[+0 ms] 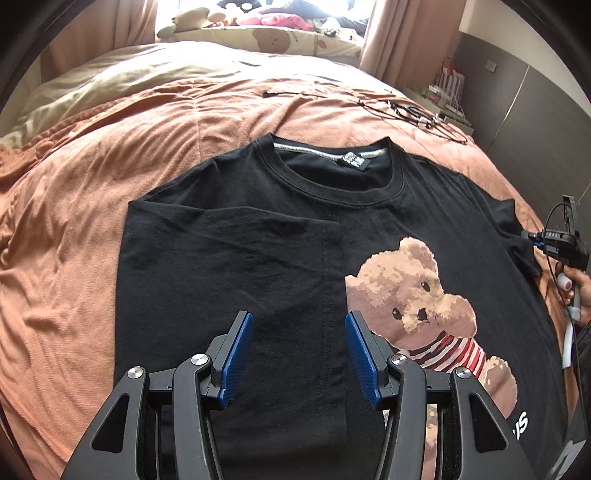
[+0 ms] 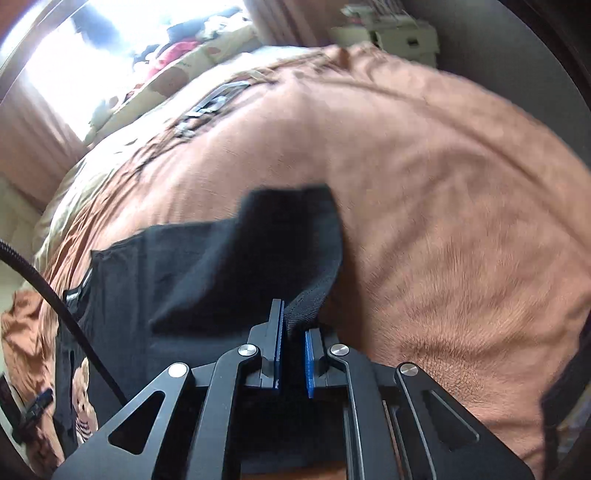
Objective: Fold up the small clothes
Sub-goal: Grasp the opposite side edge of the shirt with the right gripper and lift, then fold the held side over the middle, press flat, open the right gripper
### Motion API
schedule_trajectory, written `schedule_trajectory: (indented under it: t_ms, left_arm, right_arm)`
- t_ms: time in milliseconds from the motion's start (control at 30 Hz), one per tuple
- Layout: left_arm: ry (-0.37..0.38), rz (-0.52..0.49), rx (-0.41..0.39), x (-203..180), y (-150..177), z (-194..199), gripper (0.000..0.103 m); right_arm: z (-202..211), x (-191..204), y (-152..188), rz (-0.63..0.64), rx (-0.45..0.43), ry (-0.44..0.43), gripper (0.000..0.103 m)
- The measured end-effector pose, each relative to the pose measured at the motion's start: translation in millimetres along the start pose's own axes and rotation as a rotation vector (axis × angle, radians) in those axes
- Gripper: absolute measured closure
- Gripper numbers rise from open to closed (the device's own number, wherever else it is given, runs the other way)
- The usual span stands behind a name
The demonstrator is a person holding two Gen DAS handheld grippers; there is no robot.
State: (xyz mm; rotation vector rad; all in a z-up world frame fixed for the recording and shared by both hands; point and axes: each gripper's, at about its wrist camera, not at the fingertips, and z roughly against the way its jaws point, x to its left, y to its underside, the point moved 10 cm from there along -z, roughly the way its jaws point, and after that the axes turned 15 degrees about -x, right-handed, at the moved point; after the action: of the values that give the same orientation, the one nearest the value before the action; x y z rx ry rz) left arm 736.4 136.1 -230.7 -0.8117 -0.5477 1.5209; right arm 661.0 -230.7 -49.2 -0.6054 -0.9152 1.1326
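A black T-shirt with a teddy-bear print lies front up on the bed, collar away from me. Its left side is folded in over the chest. My left gripper is open and empty, hovering over the folded part. My right gripper is shut on the shirt's right sleeve and lifts it off the blanket. In the left wrist view the right gripper's body and the hand holding it show at the shirt's right edge. The right wrist view is blurred.
An orange-brown blanket covers the bed. Thin black cables lie on it beyond the shirt, at the far right. Pillows and soft toys are at the head by the window. A shelf stands beside the bed.
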Motion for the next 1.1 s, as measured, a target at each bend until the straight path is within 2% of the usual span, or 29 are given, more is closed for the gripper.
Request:
schedule_trajectory:
  t_ms: [233,367,667,767,833,867,933,967,1000,1100]
  left_arm:
    - [-0.009,0.01,-0.02,12.4,-5.5,17.4,0.049]
    - [-0.002,0.016,-0.039,18.1,-10.4,30.1,0.049]
    - [0.02,0.017,-0.068,25.6,-11.7,52.1,0.049]
    - [0.022,0.024,-0.071,29.8,-9.5,57.1,0.049]
    - [0.022,0.028,-0.072,31.9,-8.0,59.3,0.049]
    - [0.021,0.031,-0.072,33.1,-7.2,60.6,0.049]
    - [0.02,0.037,-0.069,35.5,-5.0,62.5,0.049]
    - [0.018,0.037,-0.067,36.7,-4.1,63.2,0.049]
    - [0.016,0.035,-0.066,37.8,-3.2,63.8,0.049]
    - [0.01,0.036,-0.064,40.9,-1.8,63.9,0.049]
  right_arm:
    - [35.4,57.9,-29.3,0.138,-0.047,-0.012,0.097]
    - [50.3,96.6,-27.3,0.22,-0.057,-0.024,0.097]
    - [45.5,175.3,18.0,0.409,-0.007,-0.073,0.097]
    - [36.0,196.9,41.7,0.46,0.041,-0.088,0.097]
    - [28.6,210.1,62.5,0.465,0.101,-0.131,0.095]
    - [26.3,215.4,73.2,0.471,0.129,-0.155,0.09]
    - [24.0,219.5,77.6,0.474,0.141,-0.184,0.067]
    - [24.9,220.9,77.2,0.472,0.134,-0.193,0.047]
    - [27.4,220.7,74.6,0.469,0.119,-0.197,0.043]
    - [25.4,212.7,67.2,0.458,0.113,-0.192,0.043]
